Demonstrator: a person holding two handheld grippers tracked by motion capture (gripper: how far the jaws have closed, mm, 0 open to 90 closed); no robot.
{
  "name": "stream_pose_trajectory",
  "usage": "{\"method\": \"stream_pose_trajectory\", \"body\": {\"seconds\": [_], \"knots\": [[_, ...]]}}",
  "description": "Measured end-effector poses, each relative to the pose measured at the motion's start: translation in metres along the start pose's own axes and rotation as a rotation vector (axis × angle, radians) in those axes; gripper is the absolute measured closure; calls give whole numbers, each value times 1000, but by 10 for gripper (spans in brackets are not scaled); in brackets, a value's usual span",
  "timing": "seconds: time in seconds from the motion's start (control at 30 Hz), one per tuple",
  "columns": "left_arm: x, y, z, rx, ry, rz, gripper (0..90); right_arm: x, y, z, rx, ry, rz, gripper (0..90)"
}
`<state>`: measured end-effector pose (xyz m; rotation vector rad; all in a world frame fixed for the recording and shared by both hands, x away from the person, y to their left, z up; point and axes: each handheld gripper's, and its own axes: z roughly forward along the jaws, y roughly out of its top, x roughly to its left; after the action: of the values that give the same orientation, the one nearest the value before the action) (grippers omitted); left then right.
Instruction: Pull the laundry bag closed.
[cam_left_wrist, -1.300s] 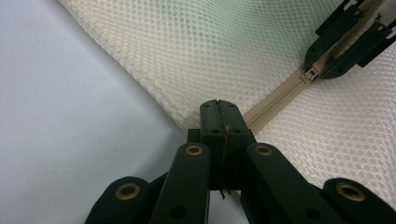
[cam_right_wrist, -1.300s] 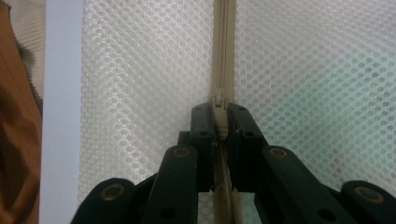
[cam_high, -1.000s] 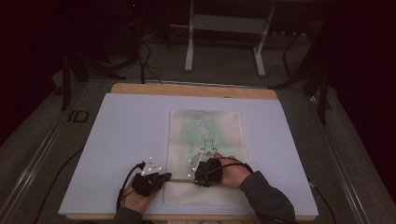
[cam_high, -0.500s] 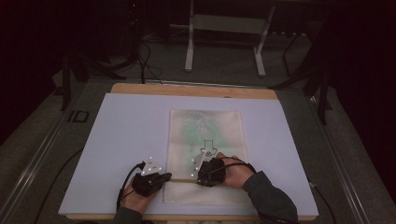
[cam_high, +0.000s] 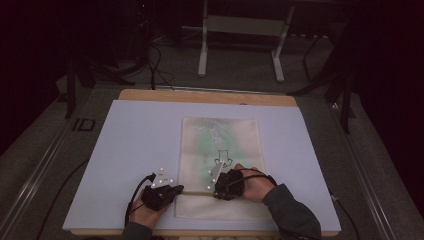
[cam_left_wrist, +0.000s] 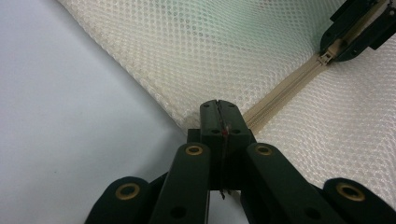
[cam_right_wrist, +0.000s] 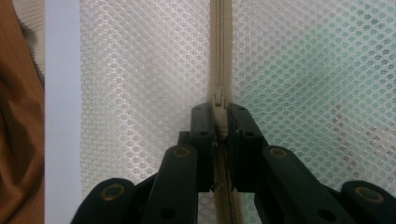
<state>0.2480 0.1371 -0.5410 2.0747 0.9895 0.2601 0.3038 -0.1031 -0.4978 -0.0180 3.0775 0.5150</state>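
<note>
A cream mesh bag (cam_high: 220, 145) with something green inside lies flat on the pale mat (cam_high: 130, 145). Its beige zipper (cam_high: 199, 192) runs across near the front edge. My left gripper (cam_high: 181, 190) is shut on the bag's edge (cam_left_wrist: 205, 100) at the zipper's left end, its jaws (cam_left_wrist: 219, 109) pressed together. My right gripper (cam_high: 216, 192) is shut on the zipper pull (cam_right_wrist: 218, 103), with the zipper (cam_right_wrist: 219, 46) running straight ahead of its jaws (cam_right_wrist: 219, 119). In the left gripper view the right gripper (cam_left_wrist: 355, 28) sits at the far end of the zipper (cam_left_wrist: 280, 93).
The mat lies on a wooden table (cam_high: 200, 96), whose edge shows brown (cam_right_wrist: 18, 116) beside the mat's rim (cam_right_wrist: 60, 116). Beyond the table stand a metal frame's legs (cam_high: 240, 45) and cables on a dark floor.
My right gripper has edged slightly to the right along the zipper. The left gripper has stayed in place.
</note>
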Motion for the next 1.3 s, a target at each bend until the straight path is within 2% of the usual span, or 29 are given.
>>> {"method": "stream_pose_trajectory", "body": {"seconds": [1.3], "knots": [[0,0,0,0,-1,-4,895,1,-24,-8,0,1,40,823]]}}
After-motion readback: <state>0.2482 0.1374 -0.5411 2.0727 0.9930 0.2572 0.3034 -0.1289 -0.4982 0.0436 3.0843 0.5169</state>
